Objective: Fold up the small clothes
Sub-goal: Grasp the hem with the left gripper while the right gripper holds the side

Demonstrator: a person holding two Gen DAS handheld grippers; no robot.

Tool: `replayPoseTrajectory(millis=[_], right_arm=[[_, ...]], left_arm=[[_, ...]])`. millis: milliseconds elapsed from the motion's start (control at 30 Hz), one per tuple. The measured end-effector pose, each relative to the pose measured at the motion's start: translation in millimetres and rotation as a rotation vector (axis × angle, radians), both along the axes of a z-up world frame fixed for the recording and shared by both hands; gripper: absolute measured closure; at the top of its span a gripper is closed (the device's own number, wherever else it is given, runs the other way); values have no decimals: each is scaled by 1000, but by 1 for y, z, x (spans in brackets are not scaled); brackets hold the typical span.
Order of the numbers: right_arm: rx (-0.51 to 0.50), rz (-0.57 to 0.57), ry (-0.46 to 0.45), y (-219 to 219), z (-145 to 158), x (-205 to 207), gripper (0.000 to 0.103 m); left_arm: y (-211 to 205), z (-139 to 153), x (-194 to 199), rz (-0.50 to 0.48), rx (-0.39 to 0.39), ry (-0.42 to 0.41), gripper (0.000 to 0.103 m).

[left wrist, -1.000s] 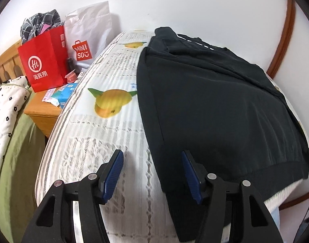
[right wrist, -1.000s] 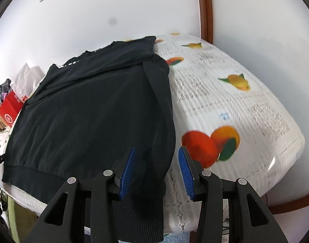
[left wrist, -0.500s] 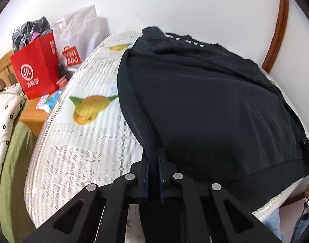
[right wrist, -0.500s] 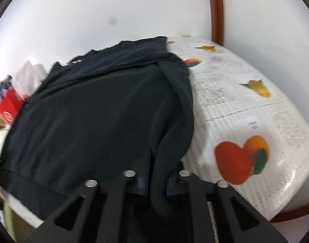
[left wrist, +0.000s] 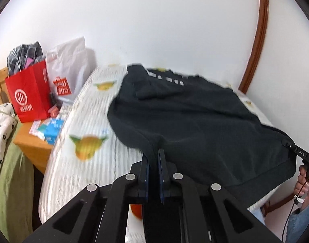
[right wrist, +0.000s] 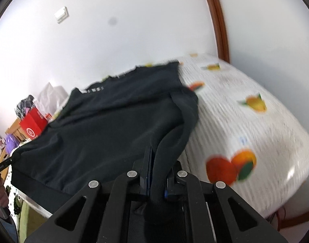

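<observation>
Black long-sleeved cotton sweatshirt (left wrist: pixel 195 121) lies mid-frame on the fruit-print white bed cover (left wrist: pixel 81 133). Left tongs (left wrist: pixel 153 160) & right tongs (right wrist: pixel 157 170) each clenched on a sleeve, prob. to lift both inward for 1st fold.

A black sweatshirt (left wrist: pixel 195 121) lies spread flat, white lettering near its neck at the far end. Its two sleeve ends are raised off the surface at the near edge, ribbed hem nearest
</observation>
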State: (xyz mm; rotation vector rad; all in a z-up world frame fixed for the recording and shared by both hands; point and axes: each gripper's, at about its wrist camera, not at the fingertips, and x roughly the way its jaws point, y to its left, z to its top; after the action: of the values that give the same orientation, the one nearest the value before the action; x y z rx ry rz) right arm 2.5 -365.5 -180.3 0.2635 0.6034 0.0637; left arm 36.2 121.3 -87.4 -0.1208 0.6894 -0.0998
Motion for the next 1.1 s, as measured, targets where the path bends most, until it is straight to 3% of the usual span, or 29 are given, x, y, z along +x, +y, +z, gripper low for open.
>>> replayPoseTrajectory(millis=[267,467,833,1100], right_arm=[[-44,14,-102,18,60,55,94],[-40,-7,-134,18,92,115,94],[-37,-33,-84,13,86,212,94],[-64,-28,20,18,48,276,94]], left_arm=[[20,35,65,64,-25,-74,96],[17,39,123,89,-17,-83,96],[2,19,214,133,56,-17,96],[0,-17,260,157,102,67,96]])
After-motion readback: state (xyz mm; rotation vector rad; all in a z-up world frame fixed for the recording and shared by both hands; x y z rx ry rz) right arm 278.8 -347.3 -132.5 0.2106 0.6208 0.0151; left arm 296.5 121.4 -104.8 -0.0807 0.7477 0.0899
